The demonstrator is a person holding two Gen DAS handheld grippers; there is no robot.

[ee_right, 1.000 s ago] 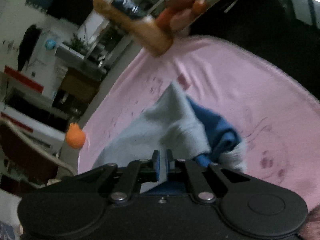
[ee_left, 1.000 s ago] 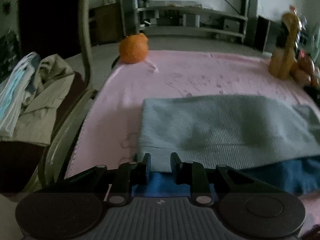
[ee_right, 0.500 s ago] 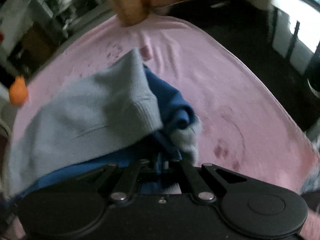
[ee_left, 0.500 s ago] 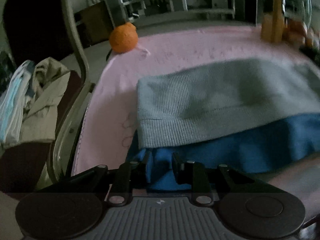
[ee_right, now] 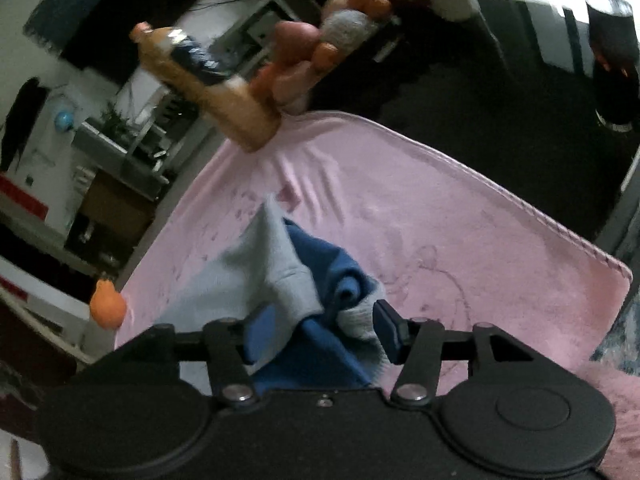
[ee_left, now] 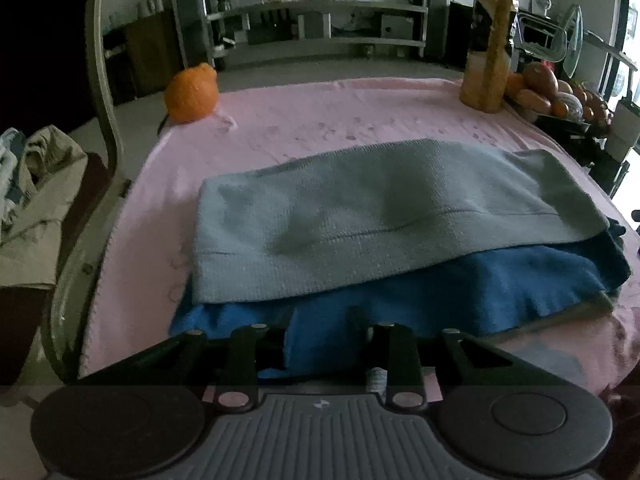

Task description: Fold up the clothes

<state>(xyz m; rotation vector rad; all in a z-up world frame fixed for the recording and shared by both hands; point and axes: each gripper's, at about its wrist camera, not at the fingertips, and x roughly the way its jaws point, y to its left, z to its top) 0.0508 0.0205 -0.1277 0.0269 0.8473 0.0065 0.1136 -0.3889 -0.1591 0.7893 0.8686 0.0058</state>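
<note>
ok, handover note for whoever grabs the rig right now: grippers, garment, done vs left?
Left gripper: open, jaws either side of the blue near edge, not clamped.
Right gripper: open, bunched blue and grey cloth between the jaws.
Garment: on the pink blanket, grey layer folded over the blue layer, blue strip showing along the near edge. Right end is bunched and untidy.
Done: one lengthwise fold laid down.
Left: probably tidy the right end, then fold across.
Mind the juice bottle and orange pumpkin-like thing at the far edge.
</note>
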